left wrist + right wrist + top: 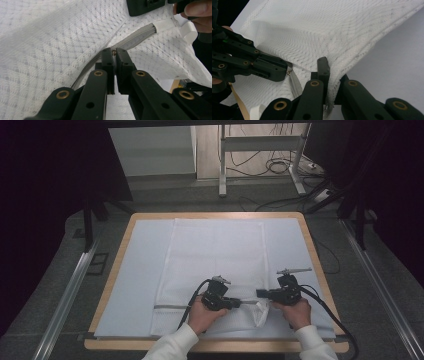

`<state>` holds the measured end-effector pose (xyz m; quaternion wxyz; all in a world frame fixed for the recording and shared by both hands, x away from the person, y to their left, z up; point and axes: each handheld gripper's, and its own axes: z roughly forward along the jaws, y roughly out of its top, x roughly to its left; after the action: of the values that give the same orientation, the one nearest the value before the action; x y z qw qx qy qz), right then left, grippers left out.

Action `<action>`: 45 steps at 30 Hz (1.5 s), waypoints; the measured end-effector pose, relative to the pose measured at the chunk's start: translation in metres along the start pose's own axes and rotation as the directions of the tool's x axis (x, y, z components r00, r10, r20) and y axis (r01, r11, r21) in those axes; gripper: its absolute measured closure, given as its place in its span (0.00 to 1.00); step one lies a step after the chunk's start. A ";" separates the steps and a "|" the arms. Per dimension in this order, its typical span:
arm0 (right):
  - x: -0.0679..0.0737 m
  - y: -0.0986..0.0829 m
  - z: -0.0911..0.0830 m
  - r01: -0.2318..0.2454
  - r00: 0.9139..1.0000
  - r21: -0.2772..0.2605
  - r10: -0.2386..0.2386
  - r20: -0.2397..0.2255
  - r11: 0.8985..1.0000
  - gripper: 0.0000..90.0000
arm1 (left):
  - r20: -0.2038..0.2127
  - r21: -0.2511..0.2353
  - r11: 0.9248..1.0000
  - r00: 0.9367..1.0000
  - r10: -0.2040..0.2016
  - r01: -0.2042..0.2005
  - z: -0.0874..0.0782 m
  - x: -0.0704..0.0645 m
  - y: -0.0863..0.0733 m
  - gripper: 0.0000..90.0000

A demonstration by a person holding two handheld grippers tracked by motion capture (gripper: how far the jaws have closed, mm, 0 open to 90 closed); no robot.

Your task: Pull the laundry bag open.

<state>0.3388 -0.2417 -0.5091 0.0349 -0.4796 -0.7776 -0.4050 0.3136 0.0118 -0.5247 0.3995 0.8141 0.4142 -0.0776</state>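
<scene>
While clamping mesh bag (215, 255), both claws closed

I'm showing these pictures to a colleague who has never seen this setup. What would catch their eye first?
Most striking is the white mesh bag spread flat down the middle of the pale sheet covering the table. At its near edge the two black grippers face each other: the left gripper is shut on the small metal zipper pull of the grey zipper, while the right gripper pinches the bag's lifted corner.
</scene>
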 end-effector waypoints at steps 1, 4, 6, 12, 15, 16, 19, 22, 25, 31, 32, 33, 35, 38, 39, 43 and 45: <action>0.000 0.000 0.000 0.001 1.000 0.000 -0.001 0.003 1.000 0.98 | 0.001 -0.001 1.000 1.000 -0.003 0.003 0.000 0.001 0.000 0.97; -0.001 0.000 0.000 -0.001 1.000 0.001 0.001 0.000 1.000 0.98 | 0.015 0.001 1.000 1.000 -0.016 0.016 -0.002 0.004 -0.001 0.96; -0.001 0.000 0.000 0.000 1.000 0.002 0.000 -0.002 1.000 0.97 | 0.013 -0.002 1.000 1.000 -0.015 0.015 -0.003 0.004 -0.001 0.96; -0.002 0.000 0.000 0.000 1.000 0.003 0.000 0.003 1.000 0.98 | 0.013 -0.007 1.000 1.000 -0.018 0.018 -0.002 0.005 -0.001 0.96; -0.002 0.000 0.000 0.000 1.000 0.002 0.000 0.003 1.000 0.98 | 0.010 0.000 1.000 1.000 -0.009 0.009 -0.002 0.004 -0.002 0.96; -0.002 0.000 0.000 0.002 1.000 0.003 -0.002 0.003 1.000 0.97 | 0.010 0.001 1.000 1.000 -0.007 0.007 -0.002 0.004 -0.002 0.96; -0.002 0.000 0.000 0.002 1.000 0.003 -0.002 0.006 1.000 0.98 | -0.009 0.002 1.000 1.000 -0.001 0.001 -0.006 0.006 -0.004 0.96; -0.002 0.000 -0.001 0.000 1.000 0.000 0.000 0.003 1.000 0.97 | -0.014 -0.002 1.000 1.000 -0.007 0.007 -0.013 0.011 -0.008 0.96; -0.002 0.000 0.000 0.000 1.000 0.001 0.000 0.002 1.000 0.98 | -0.023 -0.007 1.000 1.000 -0.009 0.009 -0.018 0.013 -0.010 0.96; -0.002 -0.001 0.000 -0.001 1.000 0.003 0.001 0.002 1.000 0.97 | -0.020 -0.012 1.000 1.000 -0.022 0.021 -0.021 0.016 -0.011 0.96; -0.003 -0.001 0.000 -0.001 1.000 0.004 0.001 -0.001 1.000 0.97 | -0.023 -0.010 1.000 0.999 -0.022 0.022 -0.022 0.017 -0.011 0.96; -0.003 -0.001 0.000 -0.001 1.000 0.003 0.001 0.001 1.000 0.97 | -0.018 -0.012 1.000 1.000 -0.025 0.025 -0.023 0.019 -0.011 0.96; -0.003 -0.001 0.000 -0.002 1.000 0.001 0.002 -0.001 1.000 0.97 | -0.018 -0.013 0.999 0.999 -0.033 0.033 -0.024 0.020 -0.012 0.96; -0.003 -0.001 0.000 0.001 1.000 0.001 -0.001 0.001 1.000 0.97 | -0.019 -0.015 0.999 0.999 -0.034 0.034 -0.026 0.021 -0.013 0.96; -0.003 -0.001 0.000 0.000 1.000 0.002 0.000 -0.001 1.000 0.97 | -0.021 -0.010 1.000 0.999 -0.030 0.030 -0.027 0.022 -0.014 0.96; -0.003 -0.001 0.000 0.001 1.000 0.001 -0.001 0.000 1.000 0.97 | -0.022 -0.016 0.999 0.999 -0.040 0.039 -0.028 0.022 -0.015 0.96; -0.003 -0.001 0.000 0.001 1.000 0.001 -0.001 -0.001 1.000 0.97 | -0.022 -0.013 0.999 0.999 -0.032 0.032 -0.029 0.023 -0.015 0.96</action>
<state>0.3399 -0.2443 -0.5110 0.0353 -0.4793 -0.7780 -0.4047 0.3113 0.0519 -0.5245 0.3986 0.8057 0.4321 -0.0722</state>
